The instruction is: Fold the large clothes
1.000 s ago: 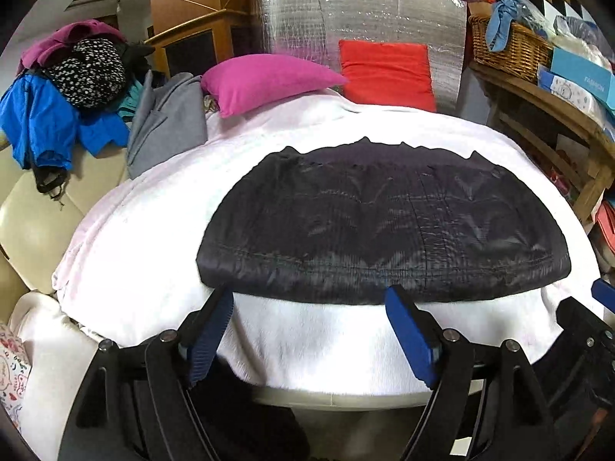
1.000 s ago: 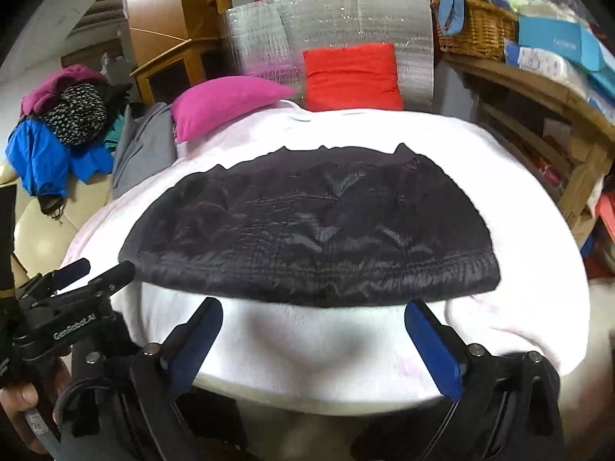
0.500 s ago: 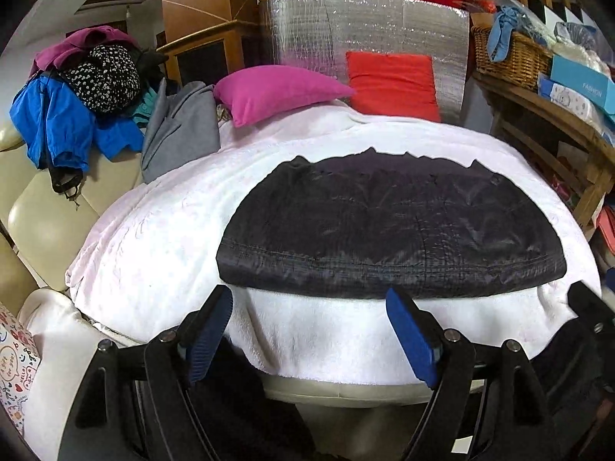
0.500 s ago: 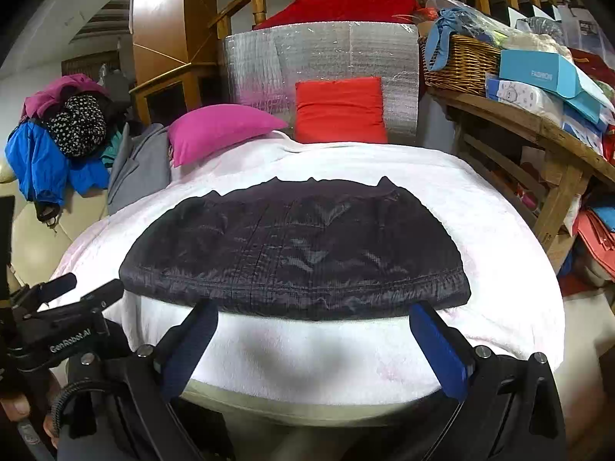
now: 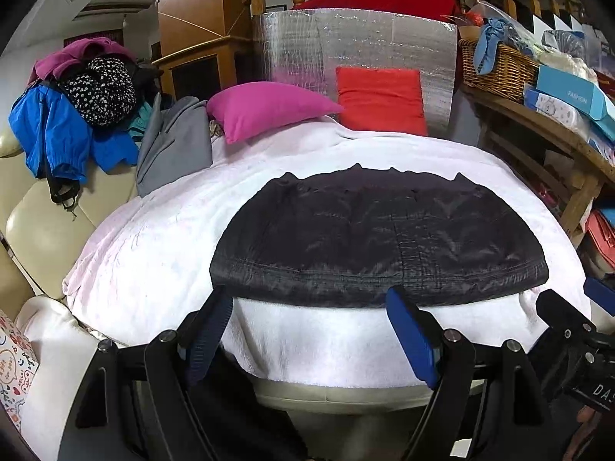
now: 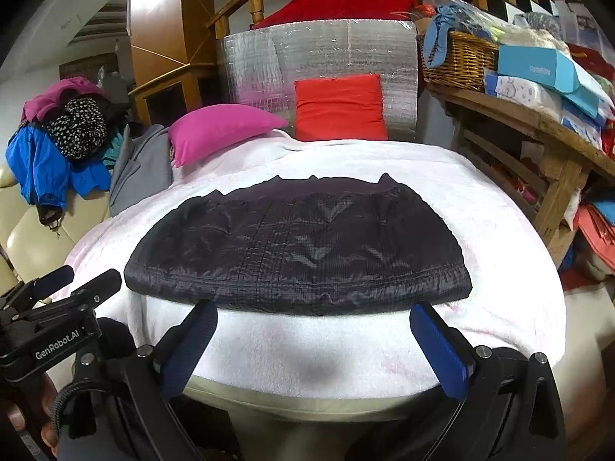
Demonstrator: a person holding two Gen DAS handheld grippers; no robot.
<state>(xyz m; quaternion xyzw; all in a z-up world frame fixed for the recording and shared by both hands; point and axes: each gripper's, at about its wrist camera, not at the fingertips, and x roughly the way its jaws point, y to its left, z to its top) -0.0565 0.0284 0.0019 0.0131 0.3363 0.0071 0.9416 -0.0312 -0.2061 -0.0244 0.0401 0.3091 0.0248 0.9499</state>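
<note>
A black quilted garment [image 5: 376,238] lies folded flat on the white blanket [image 5: 153,253] that covers the bed; it also shows in the right wrist view [image 6: 300,249]. My left gripper [image 5: 311,307] is open and empty, held back from the bed's near edge, its blue fingertips level with the garment's near hem. My right gripper [image 6: 315,322] is open and empty too, just short of the same hem. The left gripper's body [image 6: 50,326] shows at the left in the right wrist view.
A pink pillow [image 5: 269,109] and a red pillow [image 5: 380,100] lie at the far end before a silver foil board [image 5: 357,46]. A clothes pile [image 5: 77,115] and a grey garment [image 5: 173,146] sit left. A wooden shelf with a wicker basket [image 5: 496,65] and boxes stands right.
Both grippers have drawn back and risen from the bed, so the garment looks smaller and farther. Both stayed open. The garment has not moved.
</note>
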